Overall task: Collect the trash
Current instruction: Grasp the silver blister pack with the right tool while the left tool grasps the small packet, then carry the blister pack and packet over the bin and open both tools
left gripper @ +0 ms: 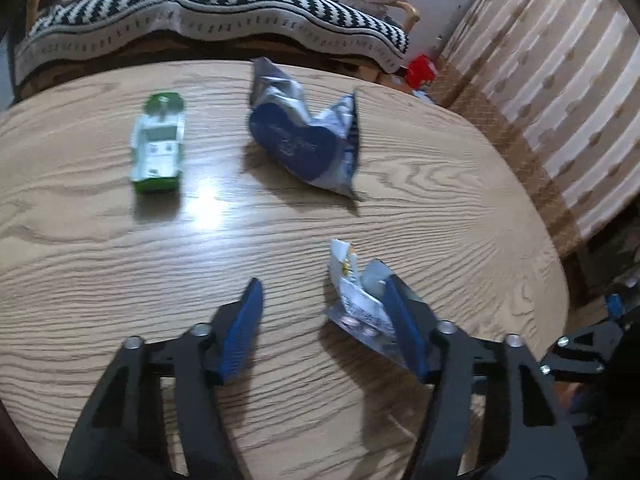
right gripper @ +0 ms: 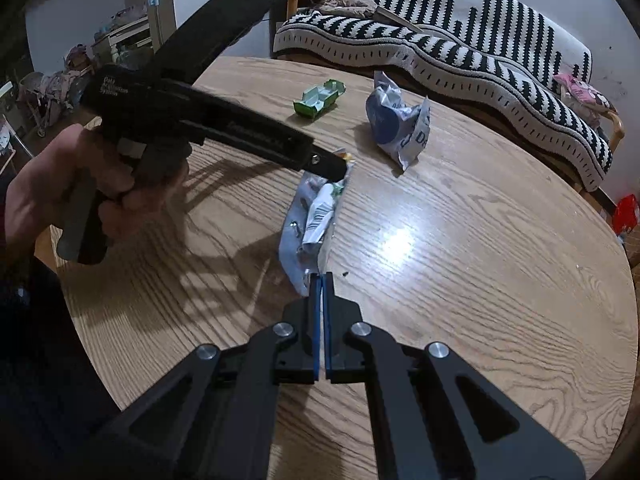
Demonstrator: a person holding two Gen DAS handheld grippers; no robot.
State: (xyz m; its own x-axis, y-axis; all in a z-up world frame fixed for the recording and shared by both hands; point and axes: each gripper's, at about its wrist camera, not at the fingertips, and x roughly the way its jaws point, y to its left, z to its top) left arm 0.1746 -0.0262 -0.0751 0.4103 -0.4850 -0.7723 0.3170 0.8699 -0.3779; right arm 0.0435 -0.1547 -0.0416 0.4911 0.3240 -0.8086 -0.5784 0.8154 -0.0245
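I work round table (left gripper: 120, 272): right gripper (right gripper: 321, 280) pinches wrapper (right gripper: 316, 216) edge; left gripper (left gripper: 324, 300) spread beside it. Wrapper looks light, crinkly, slippery; grip folded edge.

Lit dimly from overhead, with white glare on the surface (left gripper: 208, 200) and again in the right wrist view (right gripper: 394, 240). Cast soft shadows toward the camera. Blurred by motion at left; bent and darkened at fisheye edges.
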